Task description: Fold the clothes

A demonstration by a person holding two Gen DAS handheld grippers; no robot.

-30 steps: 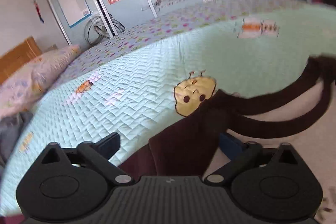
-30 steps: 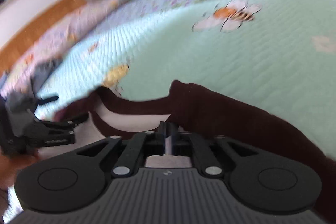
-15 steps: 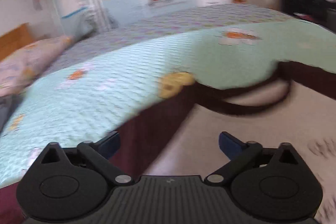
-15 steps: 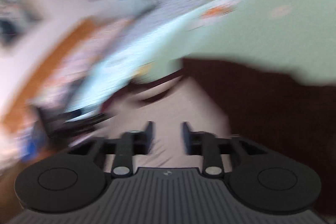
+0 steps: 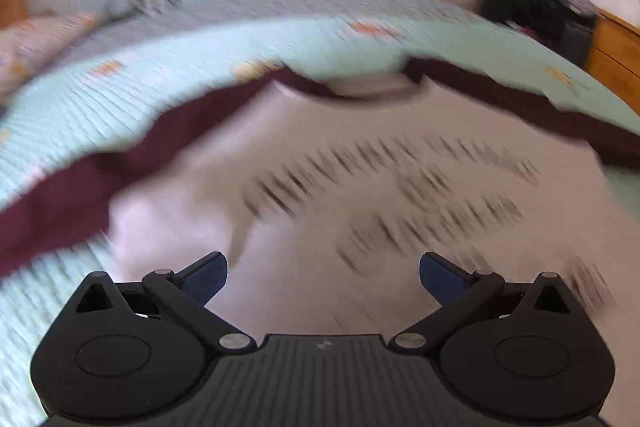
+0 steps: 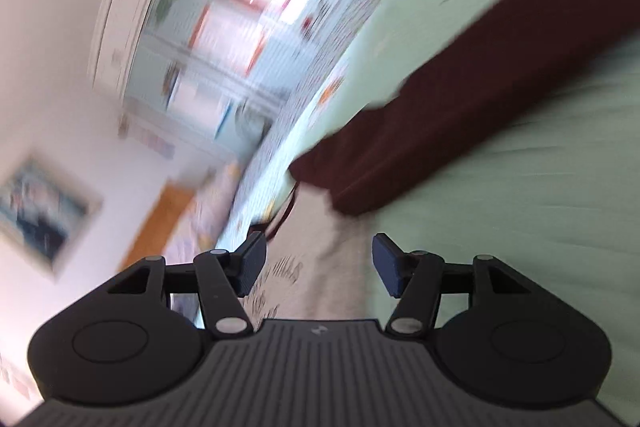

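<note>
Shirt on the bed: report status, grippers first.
Left gripper open, empty. Right gripper open, jaws just opened, nothing between them. Shirt flat on the quilt, grey front up, maroon sleeves spread, unfolded. Nothing in the way.

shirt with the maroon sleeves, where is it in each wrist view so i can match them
Left wrist: the shirt fills the centre, grey body with dark print spread flat, maroon sleeves running off to both sides, neckline at top centre.
Right wrist: the picture is rolled; the shirt shows one maroon sleeve crossing diagonally from upper right to centre, grey printed body between the tool's fingers.
Shared landmark: the mint quilt under it.
</note>
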